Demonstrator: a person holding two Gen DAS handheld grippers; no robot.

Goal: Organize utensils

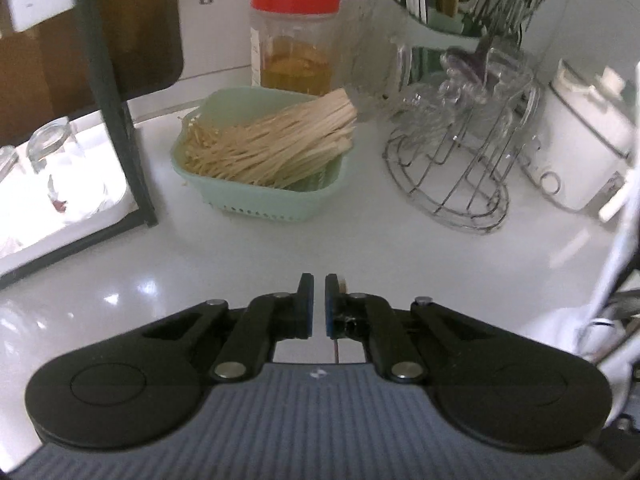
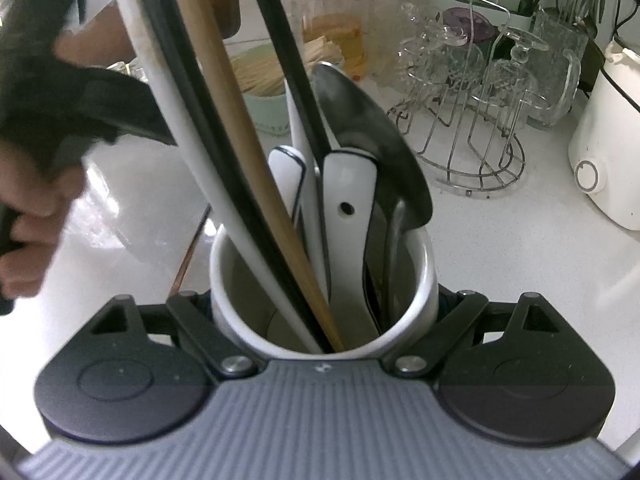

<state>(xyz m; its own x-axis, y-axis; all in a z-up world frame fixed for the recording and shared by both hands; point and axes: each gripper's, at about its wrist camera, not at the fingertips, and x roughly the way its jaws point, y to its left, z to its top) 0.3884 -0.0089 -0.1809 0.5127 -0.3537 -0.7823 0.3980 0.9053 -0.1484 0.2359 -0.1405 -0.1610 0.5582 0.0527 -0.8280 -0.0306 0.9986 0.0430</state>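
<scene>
In the right wrist view my right gripper (image 2: 324,308) is shut on a white cup (image 2: 416,280), one finger on each side of its wall. Several utensils stand in the cup: a white ceramic spoon (image 2: 348,208), a steel ladle (image 2: 372,128), a wooden handle (image 2: 224,92) and black and white handles. My left gripper (image 1: 319,280) hangs over bare white counter, jaws shut with only a thin slit and nothing visible between the pads. A hand with that gripper (image 2: 44,80) shows blurred at the left. A thin brown stick (image 2: 192,248) lies beside the cup.
A green basket of wooden sticks (image 1: 276,148) and a red-lidded jar (image 1: 294,40) stand behind. A wire rack with glasses (image 1: 460,152), a green utensil drainer (image 1: 440,12) and a white cooker (image 1: 580,140) sit to the right. A dark-framed shelf (image 1: 116,120) stands on the left.
</scene>
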